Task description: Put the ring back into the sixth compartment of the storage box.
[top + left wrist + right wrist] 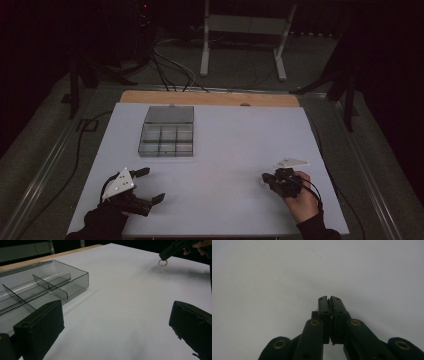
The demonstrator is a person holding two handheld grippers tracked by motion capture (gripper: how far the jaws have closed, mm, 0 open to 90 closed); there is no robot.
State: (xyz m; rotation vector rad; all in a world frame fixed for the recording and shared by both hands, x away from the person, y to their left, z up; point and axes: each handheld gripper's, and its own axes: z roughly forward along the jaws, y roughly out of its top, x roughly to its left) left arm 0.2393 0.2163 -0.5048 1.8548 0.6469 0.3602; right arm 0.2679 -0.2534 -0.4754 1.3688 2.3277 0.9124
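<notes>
My left gripper [152,184] rests at the near left of the white table [235,145], jaws wide open with nothing between them; its own view shows them [115,327] spread over bare tabletop. At the near right, my right gripper [265,177] has its jaws pressed together [329,298]. In the left gripper view a small pale ring [162,262] stands upright at the tip of the right gripper [163,256], pinched just above the table. A sliver of the ring [315,310] peeks out beside the shut jaws.
A clear plastic compartment box [166,139] with its lid [169,114] laid open behind it sits at the far left of the table, close in front of the left gripper [50,282]. A wooden strip [210,98] borders the far edge. Cables and stand legs lie beyond.
</notes>
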